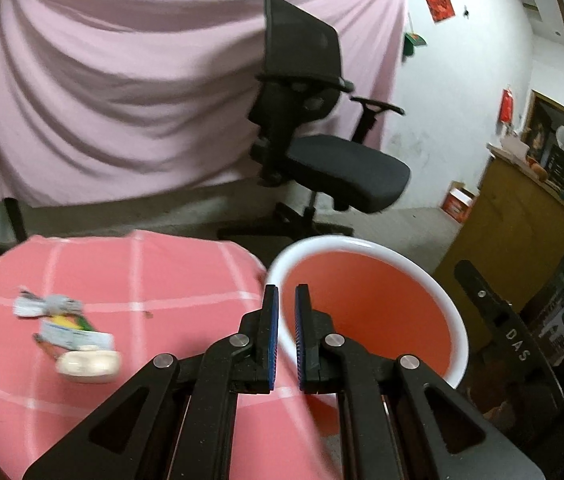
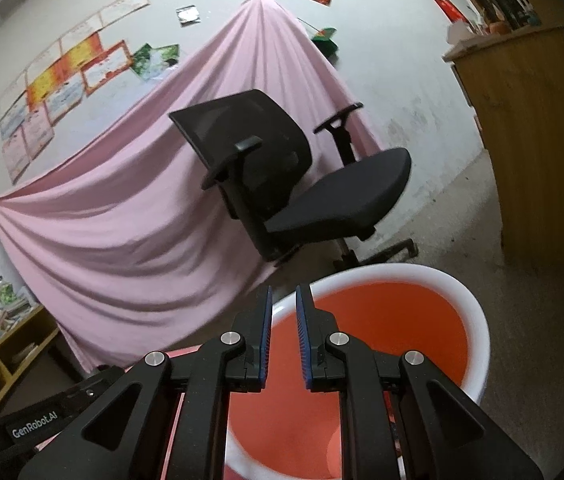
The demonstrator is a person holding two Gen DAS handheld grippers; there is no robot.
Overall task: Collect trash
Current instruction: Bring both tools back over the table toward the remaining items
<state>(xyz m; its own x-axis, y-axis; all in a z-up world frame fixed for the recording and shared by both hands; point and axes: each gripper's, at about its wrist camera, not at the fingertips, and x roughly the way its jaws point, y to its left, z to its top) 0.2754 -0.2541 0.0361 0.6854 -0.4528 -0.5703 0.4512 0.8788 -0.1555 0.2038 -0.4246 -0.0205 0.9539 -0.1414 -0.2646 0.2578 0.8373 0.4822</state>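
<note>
**Inspector A:** Left wrist view first. The left gripper (image 1: 286, 300) hangs over the near rim of the bin (image 1: 456, 322), white rim, orange inside. Its jaws stand nearly pressed together with only a narrow slit between the blue pads, and nothing is between them.

**Inspector B:** Confirmed. Right wrist view: the right gripper (image 2: 284, 300) is likewise drawn almost closed and empty, poised over the same bin (image 2: 480, 330). The part of the bin's inside that shows looks bare; its floor is partly hidden by the gripper.

**Inspector A:** Location of the trash?

**Inspector B:** On the table (image 1: 185, 276), which is covered in a pink checked cloth, left of the bin and well apart from it. Three pieces lie close together: a crumpled grey-white wrapper (image 1: 47, 305), a flat printed packet (image 1: 75, 334) with green and yellow on it, and a cream plastic piece (image 1: 87, 366) nearest the camera.

**Inspector A:** Orientation?

**Inspector B:** The packet's long axis runs diagonally, from upper left down to lower right in the picture. The cream piece lies with its long side roughly across the frame, touching or overlapping the packet's lower end; motion blur prevents a firmer reading. The wrapper has no clear axis.

**Inspector A:** Surroundings?

**Inspector B:** A black office chair (image 1: 322, 136) stands behind the bin, before a hanging pink sheet (image 1: 121, 92).
</note>
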